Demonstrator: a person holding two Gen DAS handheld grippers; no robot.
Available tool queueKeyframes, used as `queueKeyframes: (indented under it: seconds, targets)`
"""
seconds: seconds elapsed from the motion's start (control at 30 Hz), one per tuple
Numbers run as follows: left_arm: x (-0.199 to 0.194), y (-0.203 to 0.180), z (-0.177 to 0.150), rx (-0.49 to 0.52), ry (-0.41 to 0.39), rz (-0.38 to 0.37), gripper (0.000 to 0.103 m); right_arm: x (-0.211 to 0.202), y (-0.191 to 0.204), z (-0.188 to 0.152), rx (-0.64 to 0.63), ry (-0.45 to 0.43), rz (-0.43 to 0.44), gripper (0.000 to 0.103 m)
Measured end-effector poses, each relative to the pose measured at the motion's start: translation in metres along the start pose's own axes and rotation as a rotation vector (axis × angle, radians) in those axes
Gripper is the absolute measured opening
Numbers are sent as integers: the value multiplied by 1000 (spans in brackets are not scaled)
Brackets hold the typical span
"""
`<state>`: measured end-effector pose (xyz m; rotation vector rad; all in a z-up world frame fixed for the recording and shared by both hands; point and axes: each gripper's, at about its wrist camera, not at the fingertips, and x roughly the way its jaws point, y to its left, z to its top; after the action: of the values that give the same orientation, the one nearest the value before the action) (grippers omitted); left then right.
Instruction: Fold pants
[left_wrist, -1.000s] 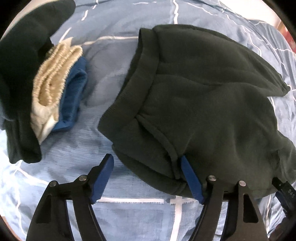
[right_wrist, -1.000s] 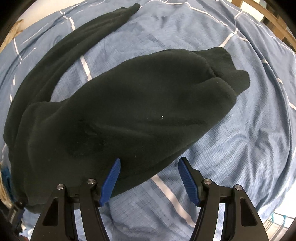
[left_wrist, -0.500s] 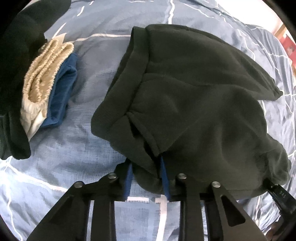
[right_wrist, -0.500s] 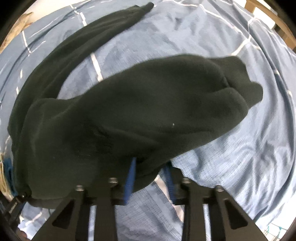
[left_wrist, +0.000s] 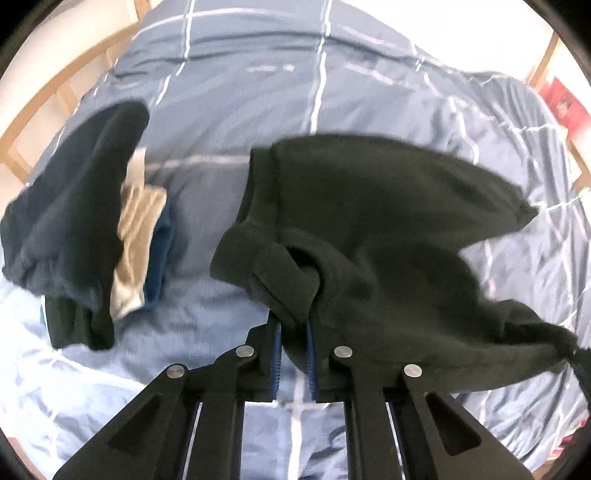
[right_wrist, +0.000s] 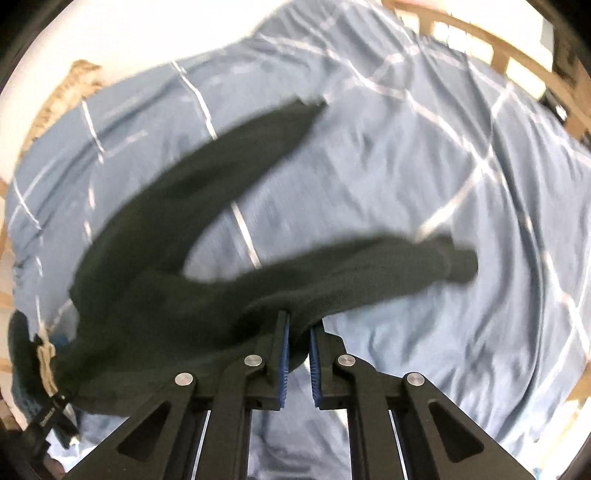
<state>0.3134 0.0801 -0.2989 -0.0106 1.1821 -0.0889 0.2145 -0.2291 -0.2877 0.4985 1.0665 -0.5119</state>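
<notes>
I operate two handheld grippers over a bed covered by a blue quilt with white grid lines. The left gripper points steeply down, and its blue pads are clamped narrow on a bunched fold of the dark green pants at the waistband end. In the left wrist view the pants hang from that grip and spread up and to the right across the middle of the quilt, the ribbed waistband edge running along their left side. The right gripper likewise has its jaws pressed narrow on the pants, pinching the near edge of one leg close to the seat. In the right wrist view the two legs fork apart: one runs up towards the far side of the quilt, the other stretches right towards the right edge, ending in a ribbed cuff. Both views are blurred. At the left edge of the quilt, well apart from the pants, I see a stack of folded clothes: a dark navy garment on top, with a beige piece and a blue piece beside it. A wooden bed frame shows beyond the quilt's far corner.
</notes>
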Motion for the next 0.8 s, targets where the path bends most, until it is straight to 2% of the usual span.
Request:
queueKeyframes:
  seconds: [0.2, 0.33, 0.43, 0.6, 0.8]
  targets:
    - [-5, -10, 39, -40, -27, -37, 11, -18, 24, 52, -60, -85, 26, 10]
    - [0, -12, 65, -75, -5, -41, 11, -14, 45, 87, -91, -105, 31, 10]
    - [15, -15, 90, -59, 6, -17, 11, -4, 62, 110, -129, -102, 24, 10]
    - [54, -15, 129, -30, 63, 3, 11, 42, 101, 150, -257, -59, 3, 10]
    - [91, -10, 162, -67, 103, 10, 12, 100, 137, 183, -367, 8, -42, 10]
